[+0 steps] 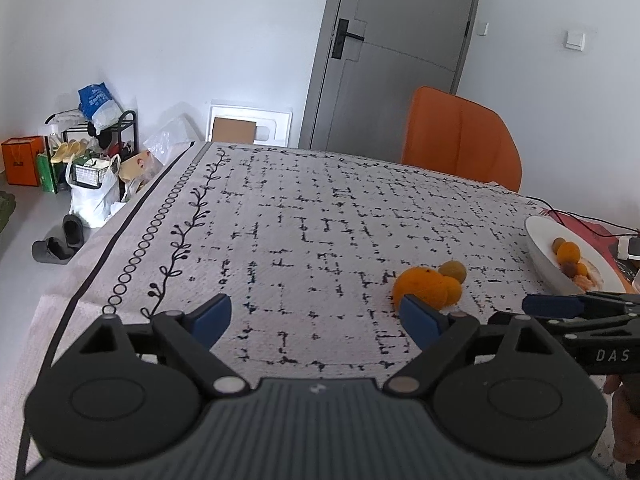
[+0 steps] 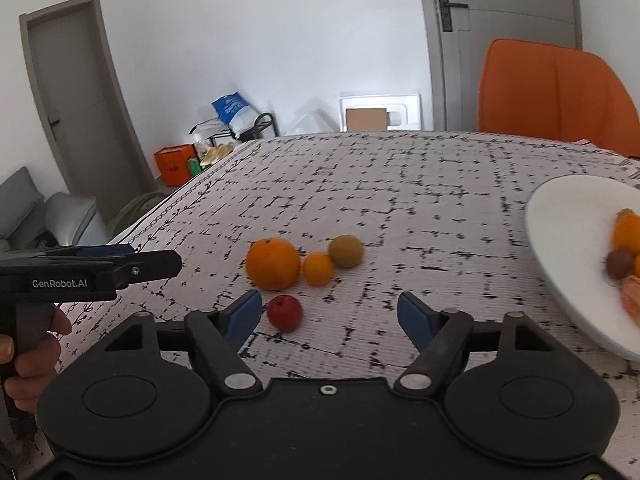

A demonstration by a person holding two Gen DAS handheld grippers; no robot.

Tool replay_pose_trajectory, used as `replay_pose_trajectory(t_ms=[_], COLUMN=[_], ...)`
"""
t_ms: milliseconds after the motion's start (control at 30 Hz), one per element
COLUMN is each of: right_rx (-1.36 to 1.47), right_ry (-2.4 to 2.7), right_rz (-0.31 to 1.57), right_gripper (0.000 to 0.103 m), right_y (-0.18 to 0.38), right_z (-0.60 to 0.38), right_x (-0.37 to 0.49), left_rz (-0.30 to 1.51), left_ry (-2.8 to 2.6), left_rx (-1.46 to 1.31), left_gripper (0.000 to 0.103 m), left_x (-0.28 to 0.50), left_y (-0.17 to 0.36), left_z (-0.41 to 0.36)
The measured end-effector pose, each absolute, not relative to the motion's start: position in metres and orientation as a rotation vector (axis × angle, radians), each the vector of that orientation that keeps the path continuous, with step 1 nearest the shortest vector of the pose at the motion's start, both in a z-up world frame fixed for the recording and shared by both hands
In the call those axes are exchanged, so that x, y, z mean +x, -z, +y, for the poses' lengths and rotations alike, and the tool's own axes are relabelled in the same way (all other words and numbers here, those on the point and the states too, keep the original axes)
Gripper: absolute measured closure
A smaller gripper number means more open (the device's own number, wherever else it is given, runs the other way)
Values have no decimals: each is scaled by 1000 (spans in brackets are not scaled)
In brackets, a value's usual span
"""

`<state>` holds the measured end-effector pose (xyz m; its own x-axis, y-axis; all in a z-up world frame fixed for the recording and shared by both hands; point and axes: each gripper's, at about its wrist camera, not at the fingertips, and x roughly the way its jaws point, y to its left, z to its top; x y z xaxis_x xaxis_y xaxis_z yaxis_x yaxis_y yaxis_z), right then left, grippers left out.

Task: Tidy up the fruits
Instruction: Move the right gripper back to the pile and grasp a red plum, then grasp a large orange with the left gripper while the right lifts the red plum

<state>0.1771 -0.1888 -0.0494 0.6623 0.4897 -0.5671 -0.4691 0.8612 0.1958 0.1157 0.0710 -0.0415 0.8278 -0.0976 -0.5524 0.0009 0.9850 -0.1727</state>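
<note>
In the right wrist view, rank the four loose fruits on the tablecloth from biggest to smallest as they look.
1. big orange
2. brown fruit and red fruit: they look alike, and the red one lies nearer the camera, so I won't rank them
3. small orange

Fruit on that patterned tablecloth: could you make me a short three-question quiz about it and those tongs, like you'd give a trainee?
1. True or false: the red fruit lies on the white plate.
2. How many loose fruits lie on the tablecloth in the right wrist view?
3. Which fruit lies closest to the right tongs? A) the large orange B) the red fruit C) the brownish-green fruit

Key:
1. False: it lies on the cloth, apart from the plate.
2. Four: the large orange, the small orange, the brownish-green fruit and the red fruit.
3. B. It lies by the left fingertip; the tongs are open and hold nothing.
</note>
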Motion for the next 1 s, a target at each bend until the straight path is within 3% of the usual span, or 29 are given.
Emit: replay_pose_trajectory(t_ms=[233,300,367,400,1000], right_rx=[45,41,24,12,77], right_ry=[-585,-598,-599,-590,-519], right_rz=[672,683,683,675,644], right_gripper=[38,48,79,82,82], right_y=[56,61,64,64,52], right_z=[-174,-169,-167,-167,-216], right_x=[183,185,186,185,183], left_rz=[609,613,618,619,612], left_ry=[55,58,62,65,159], left_rx=[-177,-176,-175,-173,-144], left_gripper=[16,17,18,19,28], left_x=[118,120,121,122,138], left_y=[46,48,48,48,45], left_z=[75,75,74,73,27])
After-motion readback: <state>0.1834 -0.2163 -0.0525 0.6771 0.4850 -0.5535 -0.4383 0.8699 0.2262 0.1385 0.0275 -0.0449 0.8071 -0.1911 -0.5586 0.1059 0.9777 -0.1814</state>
